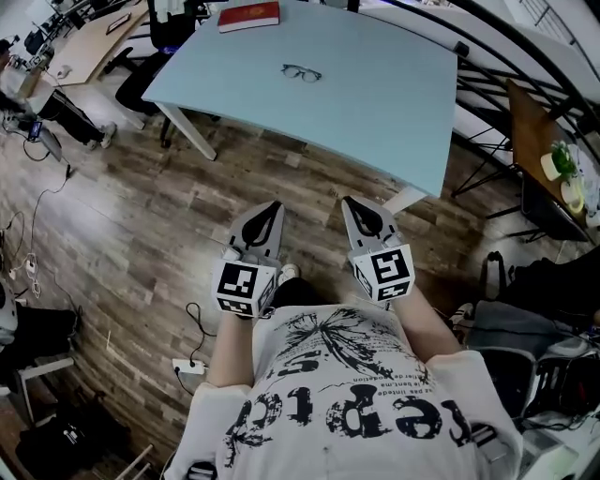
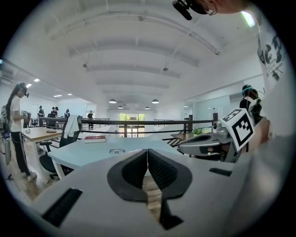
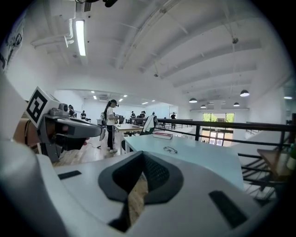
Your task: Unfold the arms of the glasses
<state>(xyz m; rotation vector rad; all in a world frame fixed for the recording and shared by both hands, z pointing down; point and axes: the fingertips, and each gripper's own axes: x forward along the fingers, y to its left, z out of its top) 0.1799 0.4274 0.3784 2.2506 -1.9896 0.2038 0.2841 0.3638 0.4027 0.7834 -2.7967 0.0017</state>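
Bright ceiling lamps, sharp pictures, strong fisheye bending at edges.

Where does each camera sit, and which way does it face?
Head view: on person's head, steeply down at table, glasses; shirt, left gripper, right gripper show.
Left gripper view: on left gripper, facing table along shut jaws; right gripper at right.
Right gripper view: on right gripper, facing table likewise; left gripper at left.
All three share glasses and book.

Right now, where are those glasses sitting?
In the head view the glasses lie near the middle of the light blue table, with the red book beyond them to the left, at the table's far edge.
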